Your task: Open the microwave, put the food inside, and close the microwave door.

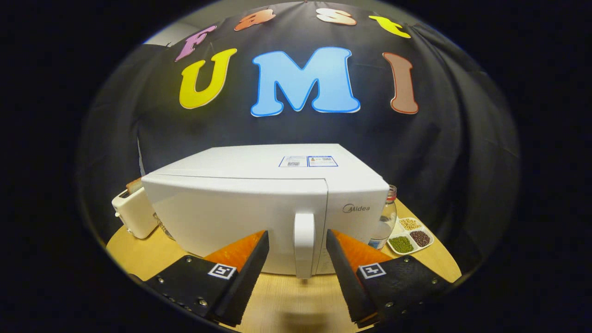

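the microwave (259,208) is set on the table (138,252) with its door shut. the gripper (297,243) is held with jaws spread wide, the door handle (304,243) framed between them, apparently so the handle can be clasped and pulled.

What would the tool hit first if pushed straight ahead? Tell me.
Most likely the microwave's door handle, which stands between the open tool's fingers, just ahead. Depth is hard to judge; behind it is the closed microwave door.
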Action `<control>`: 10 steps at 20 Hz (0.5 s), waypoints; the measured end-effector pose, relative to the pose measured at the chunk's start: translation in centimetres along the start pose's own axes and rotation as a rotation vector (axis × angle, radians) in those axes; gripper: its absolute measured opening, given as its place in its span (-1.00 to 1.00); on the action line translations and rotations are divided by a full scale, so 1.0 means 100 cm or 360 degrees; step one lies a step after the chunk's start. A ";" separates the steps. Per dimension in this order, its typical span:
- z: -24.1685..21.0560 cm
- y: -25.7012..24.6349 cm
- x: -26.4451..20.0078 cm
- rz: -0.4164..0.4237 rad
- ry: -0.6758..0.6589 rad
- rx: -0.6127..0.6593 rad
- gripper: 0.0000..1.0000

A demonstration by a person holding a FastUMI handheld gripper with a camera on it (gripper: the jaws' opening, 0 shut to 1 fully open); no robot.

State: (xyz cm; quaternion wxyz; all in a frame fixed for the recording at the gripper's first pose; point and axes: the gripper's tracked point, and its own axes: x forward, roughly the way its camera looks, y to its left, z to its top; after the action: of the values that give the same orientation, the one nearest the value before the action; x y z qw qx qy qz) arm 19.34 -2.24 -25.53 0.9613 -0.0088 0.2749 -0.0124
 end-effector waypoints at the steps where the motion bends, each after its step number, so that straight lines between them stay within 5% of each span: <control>1: -0.005 -0.004 0.004 -0.0029 0.0023 -0.0004 0.62; 4: -0.011 -0.009 0.012 -0.0065 0.0072 0.0003 0.22; 5: -0.013 -0.009 0.013 -0.0059 0.0083 0.0021 -0.10; 10: -0.015 -0.006 0.017 -0.0058 0.0130 -0.0024 -0.46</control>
State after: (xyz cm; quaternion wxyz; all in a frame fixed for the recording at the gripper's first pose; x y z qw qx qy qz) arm 19.97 -2.93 -27.69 0.9489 -0.0204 0.3138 -0.0284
